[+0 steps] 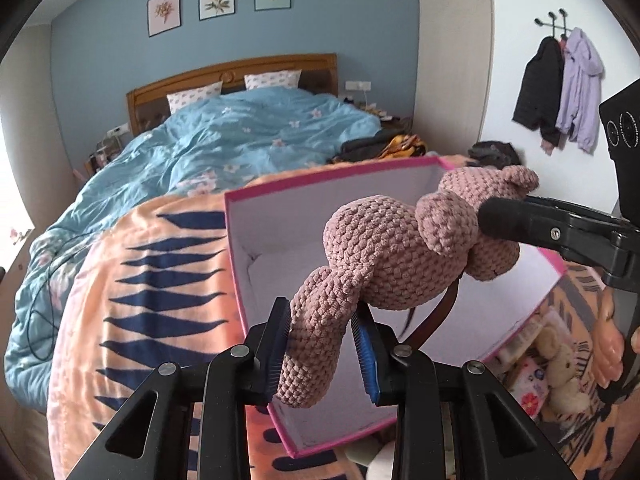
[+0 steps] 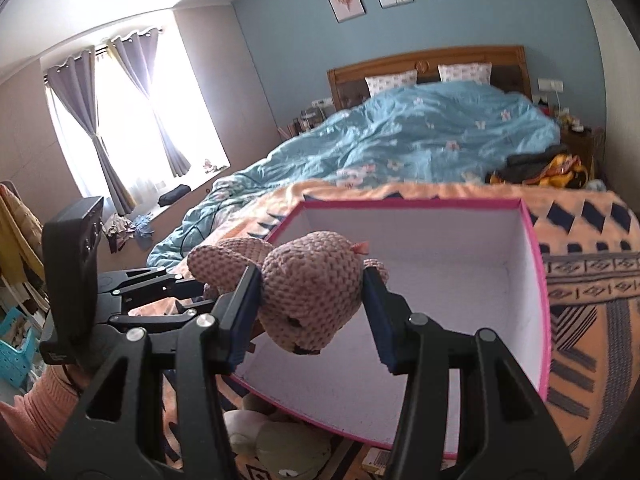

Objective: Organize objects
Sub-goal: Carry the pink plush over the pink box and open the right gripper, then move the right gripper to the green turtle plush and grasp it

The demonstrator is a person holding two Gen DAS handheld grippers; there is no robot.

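Observation:
A pink crocheted plush toy (image 1: 384,252) hangs above an open pink box with a white inside (image 1: 280,240). My left gripper (image 1: 322,350) is shut on the toy's lower limb. My right gripper (image 2: 312,300) is shut on the toy's head (image 2: 316,284), and its finger shows at the right of the left wrist view (image 1: 516,220). The box (image 2: 460,280) lies on an orange patterned blanket (image 1: 160,280) at the foot of the bed. The left gripper also shows at the left of the right wrist view (image 2: 160,280).
A blue floral duvet (image 2: 420,136) covers the bed behind the box. More plush toys lie by the box's near edge (image 2: 276,440) (image 1: 560,368). Dark clothes (image 1: 380,146) lie at the bed's right side. Coats (image 1: 560,92) hang on the wall.

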